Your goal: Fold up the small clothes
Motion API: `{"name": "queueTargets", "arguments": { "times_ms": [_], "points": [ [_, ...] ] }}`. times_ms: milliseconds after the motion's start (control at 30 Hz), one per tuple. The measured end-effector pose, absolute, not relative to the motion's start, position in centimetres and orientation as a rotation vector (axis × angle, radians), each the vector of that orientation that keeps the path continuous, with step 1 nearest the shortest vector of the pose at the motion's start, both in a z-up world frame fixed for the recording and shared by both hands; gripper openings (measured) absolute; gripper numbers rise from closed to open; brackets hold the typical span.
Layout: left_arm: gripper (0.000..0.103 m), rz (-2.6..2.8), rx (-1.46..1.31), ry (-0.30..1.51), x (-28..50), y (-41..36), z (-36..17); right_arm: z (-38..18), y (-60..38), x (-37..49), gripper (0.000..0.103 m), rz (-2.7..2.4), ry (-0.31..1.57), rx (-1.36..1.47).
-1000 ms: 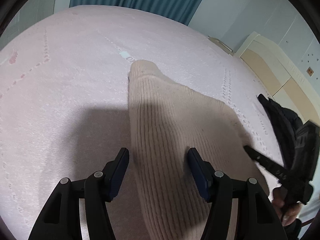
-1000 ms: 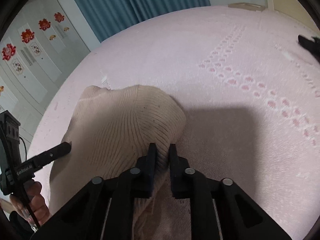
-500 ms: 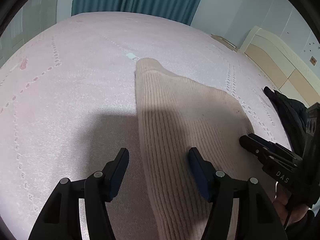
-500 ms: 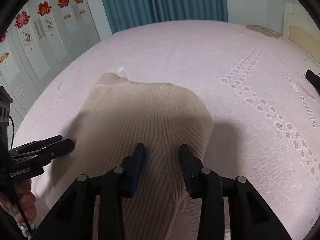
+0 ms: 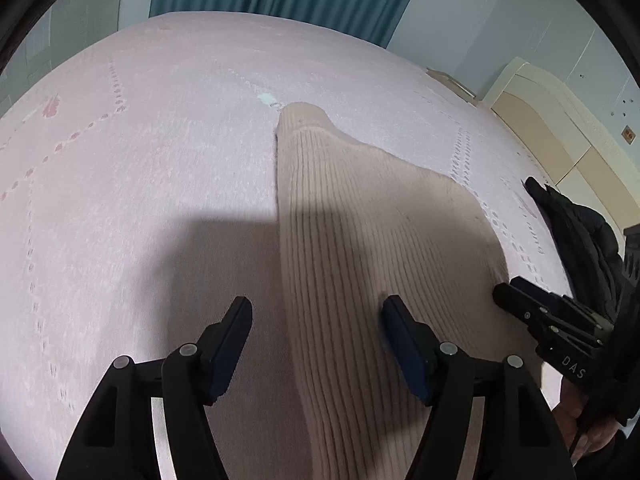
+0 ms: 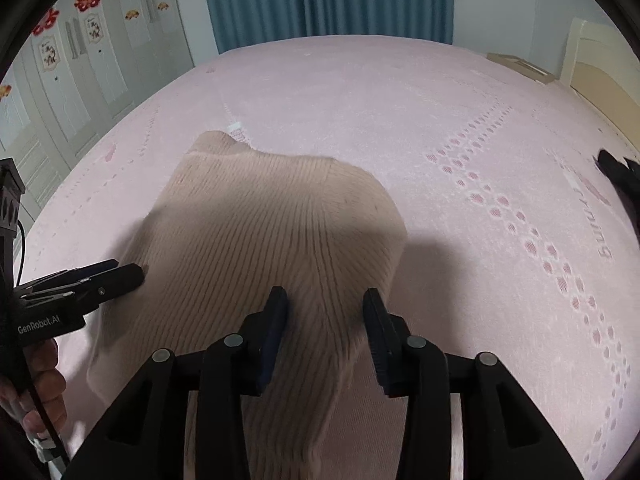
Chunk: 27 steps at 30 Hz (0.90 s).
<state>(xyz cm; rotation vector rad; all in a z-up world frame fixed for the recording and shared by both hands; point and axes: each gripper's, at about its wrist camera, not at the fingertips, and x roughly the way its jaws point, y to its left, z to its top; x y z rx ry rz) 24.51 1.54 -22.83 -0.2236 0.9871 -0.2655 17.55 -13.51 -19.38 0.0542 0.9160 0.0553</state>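
Observation:
A beige ribbed knit garment [image 5: 360, 232] lies flat on the pink bedspread [image 5: 140, 160]; it also shows in the right wrist view [image 6: 260, 240]. My left gripper [image 5: 318, 340] is open over the garment's near left edge, holding nothing. My right gripper [image 6: 326, 320] is open above the garment's near right part, holding nothing. The right gripper also shows in the left wrist view [image 5: 532, 312] at the garment's right edge. The left gripper shows in the right wrist view [image 6: 96, 284] at the garment's left edge.
The pink bedspread [image 6: 480, 140] has dotted patterns. A black garment [image 5: 576, 224] lies at the bed's right side, seen too in the right wrist view [image 6: 620, 176]. Teal curtains [image 6: 320, 0], white wardrobe doors [image 6: 80, 64] and a cream headboard [image 5: 560, 128] surround the bed.
My right gripper was shut on the garment's edge one second ago; it has opened, let go and lifted. The garment now lies flatter. The left gripper stayed open.

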Motion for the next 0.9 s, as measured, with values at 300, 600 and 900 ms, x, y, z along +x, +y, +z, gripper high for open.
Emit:
{"name": "queueTargets", "arguments": {
  "times_ms": [300, 600, 900],
  "points": [
    [0.066, -0.264, -0.205, 1.009, 21.1, 1.8, -22.1, -19.0, -14.0, 14.0, 0.04, 0.034, 0.949, 0.076],
    [0.063, -0.221, -0.18, 0.994, 17.0, 1.4, -17.9, -13.7, -13.3, 9.9, 0.049, -0.082, 0.949, 0.053],
    [0.072, -0.152, -0.064, 0.876, 10.8, 0.2, -9.0, -7.0, -13.4, 3.2, 0.085, -0.129, 0.882, 0.076]
  ]
}}
